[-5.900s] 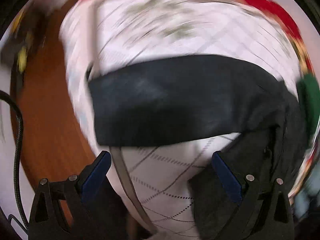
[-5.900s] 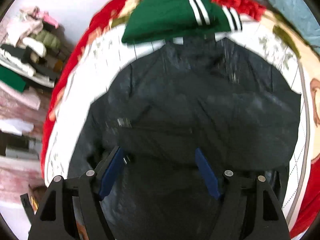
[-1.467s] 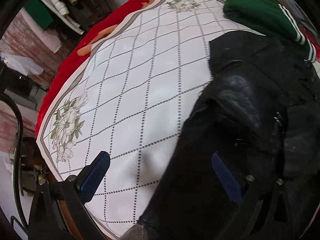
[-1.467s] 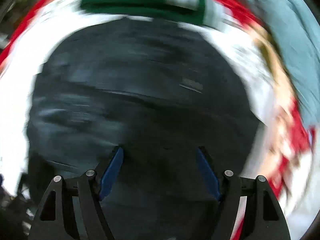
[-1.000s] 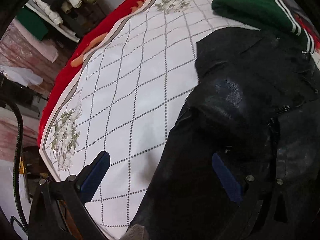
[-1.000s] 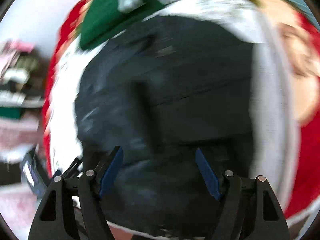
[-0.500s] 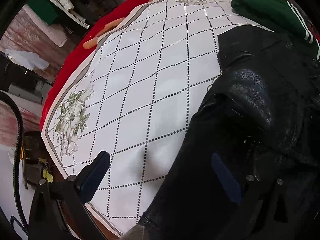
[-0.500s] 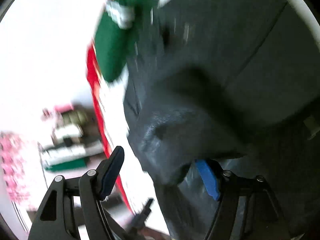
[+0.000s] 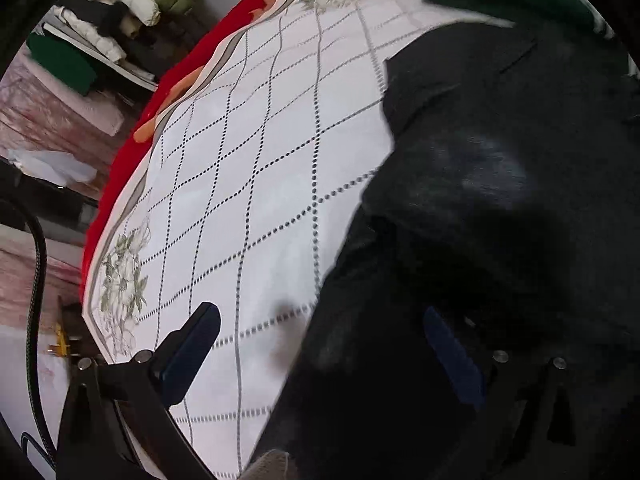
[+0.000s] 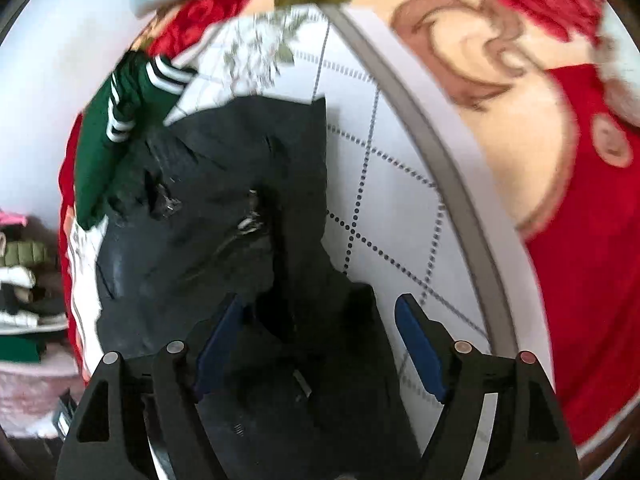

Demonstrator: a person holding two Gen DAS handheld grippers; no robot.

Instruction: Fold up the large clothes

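Lying rumpled on white diamond-patterned cloth (image 9: 248,184) spread over red blanket (image 10: 592,240): black jacket (image 10: 208,216), far edge touching folded green garment (image 10: 100,152) with white stripes. Left gripper (image 9: 320,344) spread wide above jacket's near-left edge (one pad over cloth, other over black fabric), pinching nothing. Right gripper (image 10: 316,340) also spread, jaws just been opening, jacket's right-hand edge between the pads but not visibly squeezed. Stacked clothes (image 9: 120,28) off to the left, blurred.

Bedroom: blanketed bed (image 10: 560,208), stacked clothes (image 9: 120,32)
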